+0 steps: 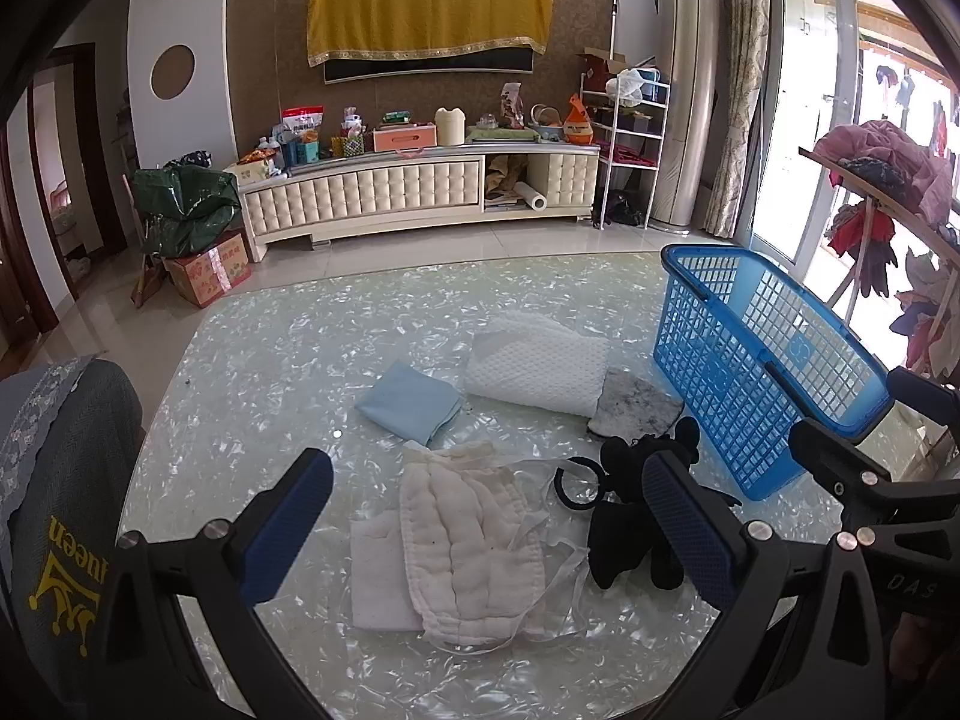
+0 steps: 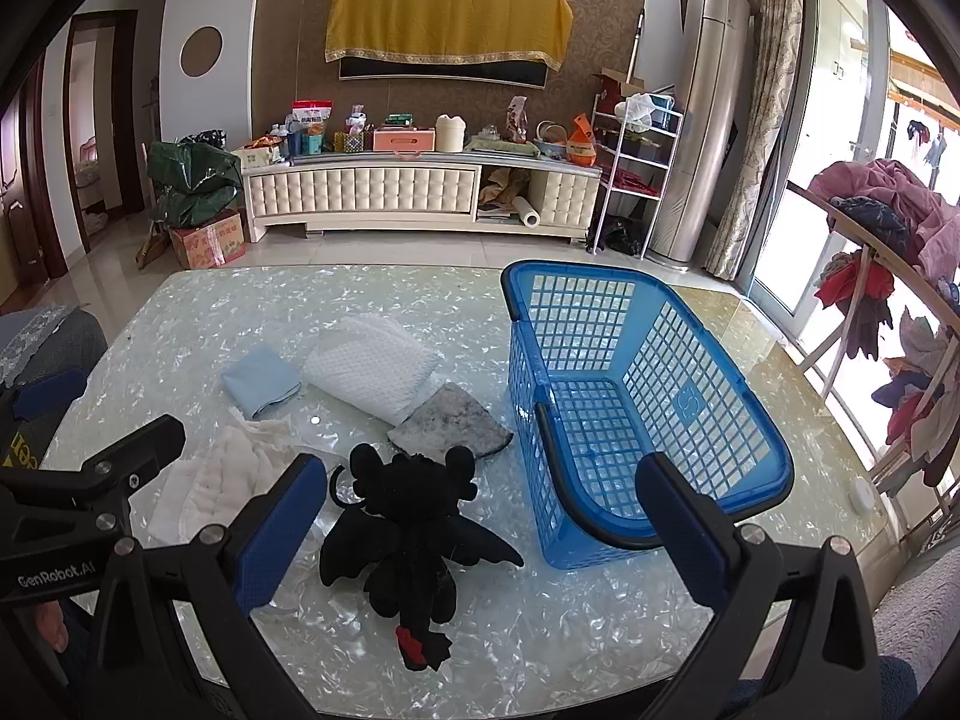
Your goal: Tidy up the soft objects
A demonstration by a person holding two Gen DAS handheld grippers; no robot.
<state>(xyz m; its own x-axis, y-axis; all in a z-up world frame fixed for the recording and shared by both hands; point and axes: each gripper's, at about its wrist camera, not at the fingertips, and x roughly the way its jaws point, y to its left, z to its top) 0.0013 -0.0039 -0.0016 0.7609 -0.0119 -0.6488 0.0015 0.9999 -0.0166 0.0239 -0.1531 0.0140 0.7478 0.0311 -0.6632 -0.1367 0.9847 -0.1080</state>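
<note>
Tongs: left (image 1: 489, 516), right (image 2: 480, 516) both apart | cloths (image 1: 534, 363): 5 | plush (image 2: 408, 534): 1 | basket (image 2: 708, 312): 1

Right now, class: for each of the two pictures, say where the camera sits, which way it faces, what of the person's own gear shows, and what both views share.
Left wrist: on the left gripper, above the table's near edge, facing a white quilted cloth; its open fingers show, and the right gripper at the right edge.
Right wrist: on the right gripper, facing the black plush toy and blue basket; its open fingers show.
Shared: table, toy, basket, folded cloths, TV cabinet.
</note>
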